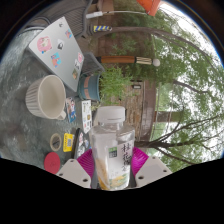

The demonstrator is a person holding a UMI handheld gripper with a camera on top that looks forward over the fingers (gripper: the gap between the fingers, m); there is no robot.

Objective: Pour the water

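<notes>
The gripper (pixel 112 165) has the bottle (pixel 113 148) right between its two fingers, and both pink pads (pixel 87 161) sit tight against the bottle's sides, so it is closed on the bottle and gripping it. The bottle is clear plastic with a white cap on top and a green and white label around its middle; the print on the label is too small to read. It stands upright in the grip and fills the space just ahead of the fingers.

Beyond the bottle and off to the left sits a white cup (pixel 44 97), ribbed on the outside, its open mouth turned toward the camera. It rests on a glass table (pixel 18 75) and stands well apart from the bottle. Behind the cup lies a laptop (pixel 56 48), lid shut, covered with stickers. Next to the laptop, on the side toward the trees, is a blue container (pixel 90 73); what is in it cannot be made out.

Between the cup and the fingers, small things are scattered on the glass: a yellow item (pixel 69 143), a pink round lid (pixel 52 160), a green ring (pixel 55 139) and some cards (pixel 85 112). Past the table edge there are trees (pixel 150 90) and a wooden structure (pixel 148 105), all outdoors in daylight.
</notes>
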